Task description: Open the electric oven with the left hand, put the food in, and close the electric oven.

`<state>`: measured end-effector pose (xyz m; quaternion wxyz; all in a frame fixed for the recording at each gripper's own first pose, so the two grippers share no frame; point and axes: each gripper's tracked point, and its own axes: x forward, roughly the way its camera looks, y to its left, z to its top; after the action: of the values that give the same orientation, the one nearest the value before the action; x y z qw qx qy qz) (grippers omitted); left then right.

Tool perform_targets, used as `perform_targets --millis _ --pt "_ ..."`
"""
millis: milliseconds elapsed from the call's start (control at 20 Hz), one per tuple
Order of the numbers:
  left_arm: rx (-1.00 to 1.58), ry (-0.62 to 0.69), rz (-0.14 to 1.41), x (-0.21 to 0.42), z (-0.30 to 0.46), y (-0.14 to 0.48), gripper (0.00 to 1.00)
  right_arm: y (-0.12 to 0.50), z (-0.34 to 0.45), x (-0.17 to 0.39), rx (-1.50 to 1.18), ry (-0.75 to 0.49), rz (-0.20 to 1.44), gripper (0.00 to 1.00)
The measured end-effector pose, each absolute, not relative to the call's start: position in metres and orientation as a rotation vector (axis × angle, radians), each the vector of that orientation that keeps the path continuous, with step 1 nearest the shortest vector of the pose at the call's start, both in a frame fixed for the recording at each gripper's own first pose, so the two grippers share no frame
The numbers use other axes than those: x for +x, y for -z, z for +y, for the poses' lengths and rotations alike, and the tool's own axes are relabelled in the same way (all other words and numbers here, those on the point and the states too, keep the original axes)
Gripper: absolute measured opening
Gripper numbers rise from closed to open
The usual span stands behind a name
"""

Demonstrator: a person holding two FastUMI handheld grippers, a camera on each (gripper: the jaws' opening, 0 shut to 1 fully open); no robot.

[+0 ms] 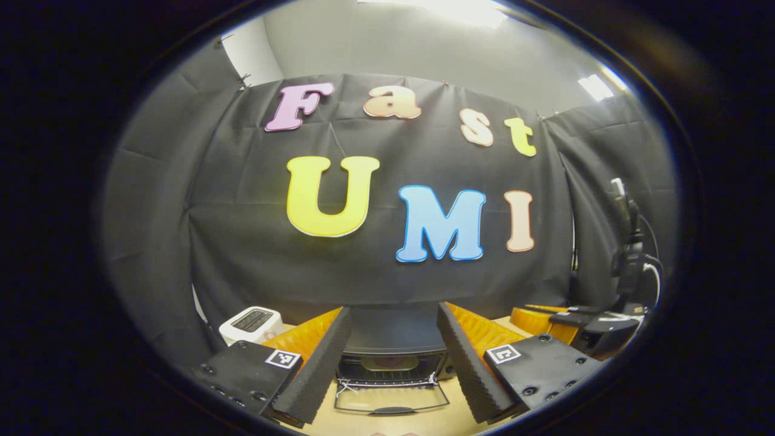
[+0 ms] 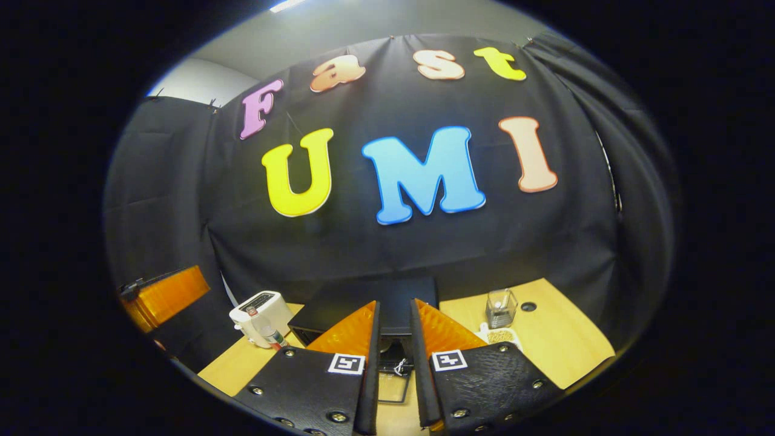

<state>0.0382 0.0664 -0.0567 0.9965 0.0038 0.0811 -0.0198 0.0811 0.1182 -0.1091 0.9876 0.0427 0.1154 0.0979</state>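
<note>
The electric oven (image 1: 392, 348) is seen in the left gripper view as a dark, box-shaped appliance standing on the light wooden table (image 1: 387, 421) against the booth's black cloth wall. Its glass door (image 1: 392, 396) is folded down flat toward the camera, with a dark handle (image 1: 392, 410) along the near edge. Through the open front a wire rack (image 1: 387, 378) is visible, and a pale, rounded item (image 1: 389, 363) is seen inside; what it is cannot be told. The left gripper (image 1: 392, 357) is held before the oven with its jaws spread wide and nothing between them. A white toaster (image 1: 251, 324) stands left of the oven. In the right gripper view the oven (image 2: 369, 303) lies directly ahead, largely hidden behind the right gripper (image 2: 393, 348), whose jaws are set narrowly apart with nothing gripped. A clear glass container (image 2: 501, 307) and a small dish (image 2: 499, 335) are seen on the table to the oven's right, and the toaster (image 2: 261, 310) to its left.
</note>
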Motion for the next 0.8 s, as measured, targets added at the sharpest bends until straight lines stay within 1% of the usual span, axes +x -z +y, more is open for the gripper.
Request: perform_targets --millis 50,150,200,300,350,400,450,500,550,600,650,700,750,800 --pt "0.007 0.049 0.162 0.04 0.061 0.057 1.0 0.096 0.113 0.078 0.083 -0.197 0.208 0.27" --pt "0.002 0.065 0.175 0.042 0.052 0.063 1.0 0.083 0.101 0.075 0.069 -0.179 0.173 0.34" --pt "-0.004 0.073 0.189 0.043 0.048 0.069 1.0 0.08 0.097 0.078 0.065 -0.177 0.16 0.35" --pt "-0.009 0.073 0.232 0.046 0.043 0.086 1.0 0.07 0.085 0.074 0.079 -0.16 0.147 0.58" --pt "-0.008 0.069 0.259 0.047 0.042 0.097 0.96 0.067 0.078 0.072 0.081 -0.144 0.144 0.75" --pt "-0.011 0.075 0.289 0.048 0.04 0.109 0.96 0.063 0.073 0.066 0.086 -0.142 0.132 0.75" --pt "-0.026 0.093 0.336 0.048 0.033 0.127 1.0 0.058 0.07 0.066 0.089 -0.137 0.117 0.79" --pt "-0.036 0.104 0.384 0.048 0.029 0.146 1.0 0.053 0.063 0.063 0.093 -0.129 0.103 0.9" --pt "-0.041 0.106 0.429 0.058 0.027 0.168 0.95 0.049 0.059 0.062 0.092 -0.124 0.094 0.8" --pt "-0.041 0.108 0.472 0.056 0.027 0.186 0.95 0.054 0.054 0.067 0.091 -0.121 0.092 0.8" --pt "-0.039 0.109 0.516 0.053 0.026 0.206 1.0 0.055 0.052 0.068 0.088 -0.116 0.094 0.7" --pt "-0.033 0.105 0.563 0.051 0.025 0.224 0.96 0.056 0.049 0.068 0.087 -0.113 0.099 0.8" --pt "-0.021 0.094 0.604 0.048 0.028 0.24 0.96 0.057 0.047 0.069 0.09 -0.114 0.103 0.8" --pt "-0.007 0.08 0.651 0.045 0.031 0.256 1.0 0.059 0.042 0.068 0.09 -0.107 0.109 0.8"
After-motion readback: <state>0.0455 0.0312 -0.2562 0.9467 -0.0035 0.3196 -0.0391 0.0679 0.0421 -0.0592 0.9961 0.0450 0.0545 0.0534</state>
